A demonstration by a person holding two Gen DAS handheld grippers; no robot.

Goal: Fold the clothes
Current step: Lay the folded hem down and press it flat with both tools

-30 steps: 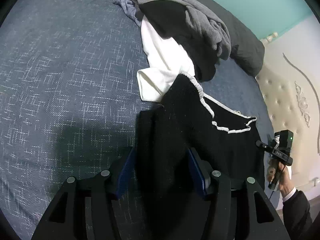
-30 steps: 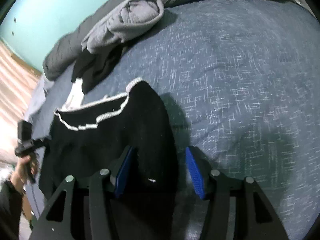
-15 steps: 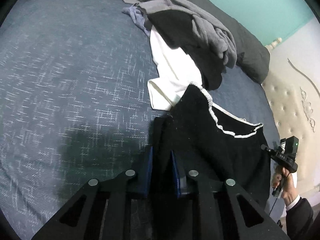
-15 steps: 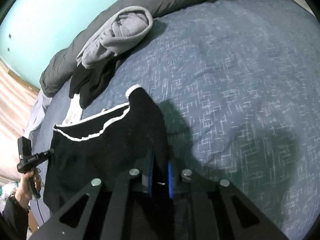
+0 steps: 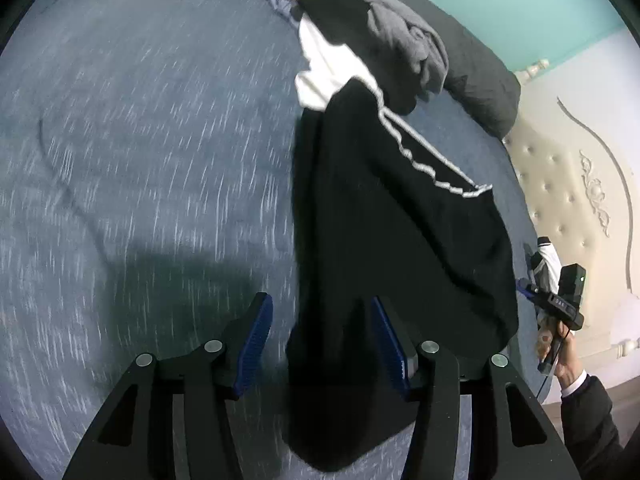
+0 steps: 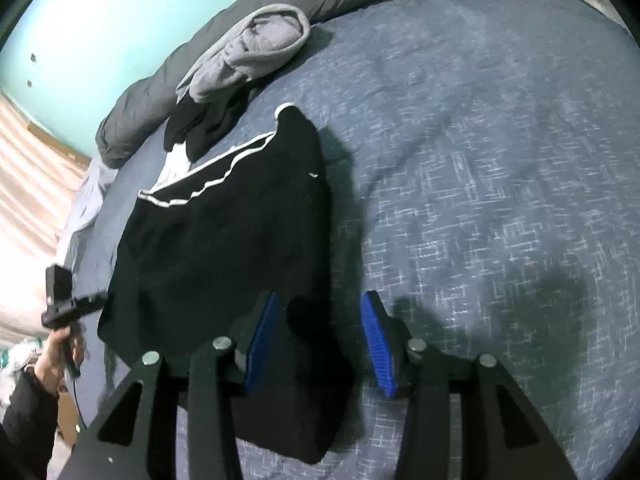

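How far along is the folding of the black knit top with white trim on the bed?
Early. The black knit top with white trim lies spread on the blue bedspread. The left gripper and right gripper have just been opening, fabric between but not pinched. The grey, black and white pile is left unfolded.

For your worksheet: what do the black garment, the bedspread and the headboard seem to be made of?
Black garment: soft matte knit, probably; ribbed white trim, limp drape.
Bedspread: woven cloth, likely; blue with flecked white threads.
Headboard: cream padded upholstery, perhaps faux leather; buttoned tufts, slight sheen.
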